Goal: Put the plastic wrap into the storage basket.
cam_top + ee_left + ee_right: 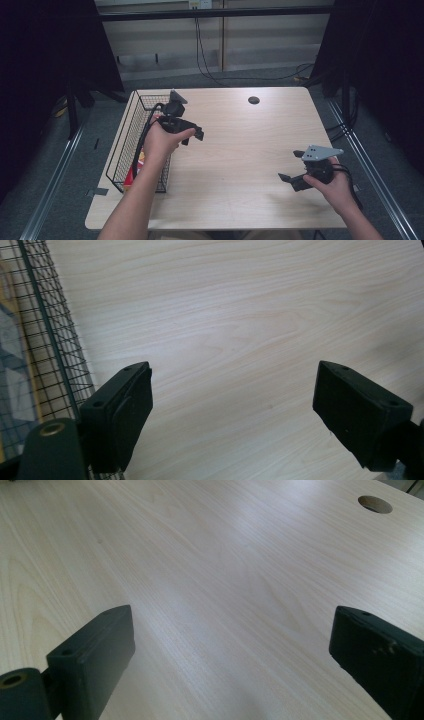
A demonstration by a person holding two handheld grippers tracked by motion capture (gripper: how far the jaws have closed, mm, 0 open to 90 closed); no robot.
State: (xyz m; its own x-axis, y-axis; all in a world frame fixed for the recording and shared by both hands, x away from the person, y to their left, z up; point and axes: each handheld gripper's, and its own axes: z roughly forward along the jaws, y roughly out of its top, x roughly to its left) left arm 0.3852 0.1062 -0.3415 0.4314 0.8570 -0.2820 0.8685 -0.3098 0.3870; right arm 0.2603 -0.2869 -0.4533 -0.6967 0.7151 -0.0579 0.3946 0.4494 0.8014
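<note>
Nearest, the right gripper (295, 176) hovers low over the pale wood-grain table (240, 150), jaws wide apart with nothing between. Farther off, the left gripper (192, 134) stands equally wide and empty just beside the black wire basket (131, 131). The high view shows red-and-yellow packaging (134, 172) inside; its print is unreadable.

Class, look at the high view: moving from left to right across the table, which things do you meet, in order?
Black wire basket with a colourful packet inside → left gripper held just right of the basket → small round dark hole in the light wooden tabletop → right gripper with its grey three-cornered plate.
</note>
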